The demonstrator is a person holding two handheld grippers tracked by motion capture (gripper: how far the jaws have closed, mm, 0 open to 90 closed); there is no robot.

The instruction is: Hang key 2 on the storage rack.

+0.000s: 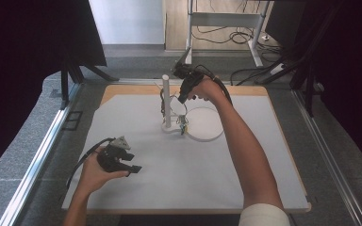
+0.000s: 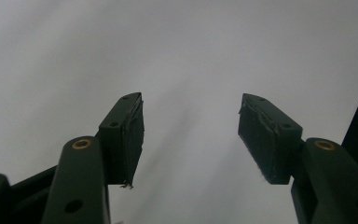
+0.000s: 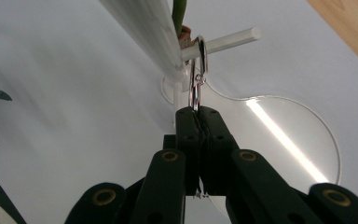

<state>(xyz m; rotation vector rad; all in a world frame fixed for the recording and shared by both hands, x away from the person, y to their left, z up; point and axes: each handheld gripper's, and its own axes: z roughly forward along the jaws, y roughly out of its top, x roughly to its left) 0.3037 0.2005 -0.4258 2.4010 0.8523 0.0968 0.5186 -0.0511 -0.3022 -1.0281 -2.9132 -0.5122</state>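
At the white stand's peg (image 3: 228, 41), the right tool (image 3: 198, 112) pinches an unmarked metal ring (image 3: 196, 86).

White sheet (image 1: 207, 174) over a wooden tabletop (image 1: 122, 89), grey floor (image 1: 37, 122), tangled cables (image 1: 226, 35) beyond.

High view: bright mid, dark vignette both sides. White surface (image 1: 179, 165) evenly lit, soft shadows. Right gripper view: glare streak on clear disc (image 3: 284, 140), post (image 3: 144, 32) above it blurred. Left gripper view: bg hazy, pads sharp.
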